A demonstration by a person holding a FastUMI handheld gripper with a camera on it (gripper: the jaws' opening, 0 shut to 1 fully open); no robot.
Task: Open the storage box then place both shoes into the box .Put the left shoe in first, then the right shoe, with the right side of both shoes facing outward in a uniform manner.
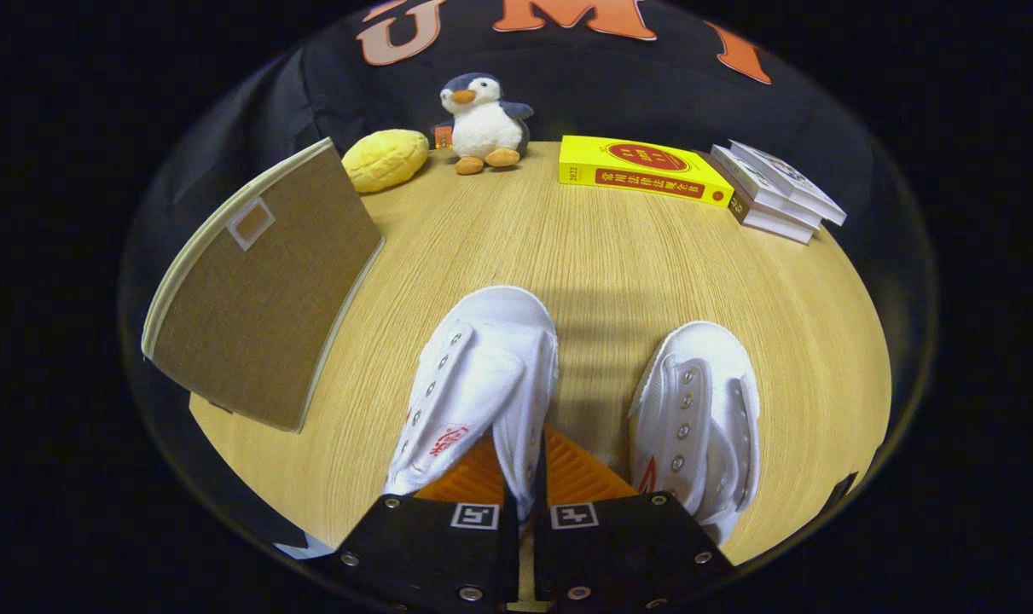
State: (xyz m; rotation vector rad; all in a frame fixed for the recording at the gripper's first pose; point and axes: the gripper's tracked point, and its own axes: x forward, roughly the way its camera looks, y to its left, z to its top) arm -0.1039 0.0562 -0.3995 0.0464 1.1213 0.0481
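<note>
Presently closed claw [525, 477] on side wall of left white shoe [482, 375]. Right white shoe [695, 409] just beside, on wooden tabletop [584, 256]. Brown storage box [260, 281] further left; plush penguin [482, 124], yellow book [644, 170] beyond.

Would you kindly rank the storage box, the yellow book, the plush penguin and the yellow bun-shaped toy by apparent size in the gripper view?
1. storage box, nearest of these
2. yellow book
3. plush penguin and bun-shaped toy: look alike, unranked

The gripper is shut on the left shoe.
</note>
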